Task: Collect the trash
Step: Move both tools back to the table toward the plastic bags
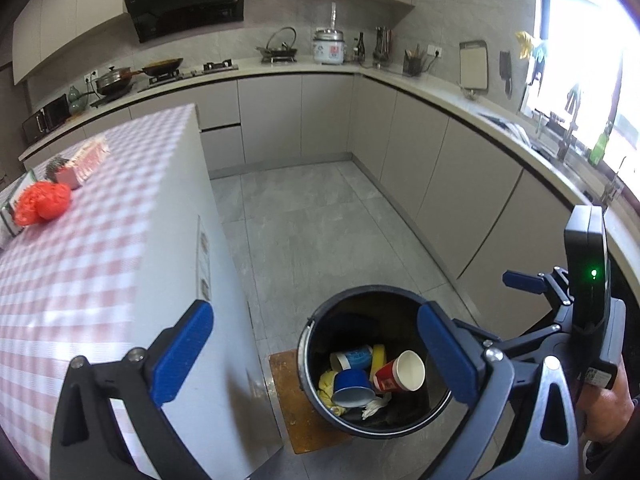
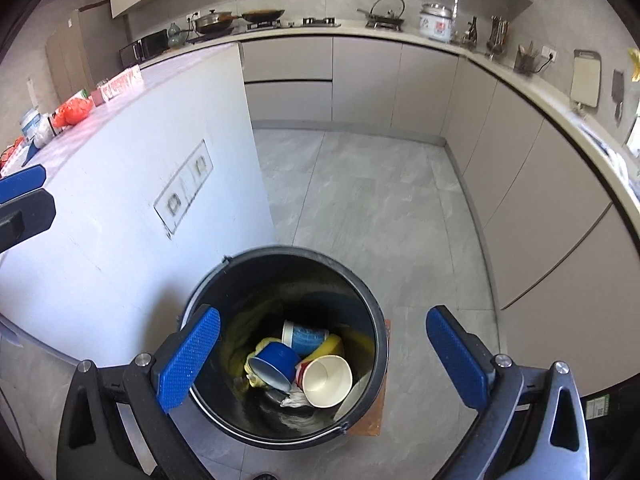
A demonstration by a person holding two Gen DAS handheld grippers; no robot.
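Both tools, the left tool (image 1: 316, 354) and the right tool (image 2: 324, 358), hung wide open and empty above the black bin (image 2: 376, 344) holding paper cups (image 2: 326, 380).

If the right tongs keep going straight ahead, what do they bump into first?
Probably the black bucket. The right tongs are open and empty above its mouth, so they would likely meet the red paper cup inside, though depth is hard to judge.
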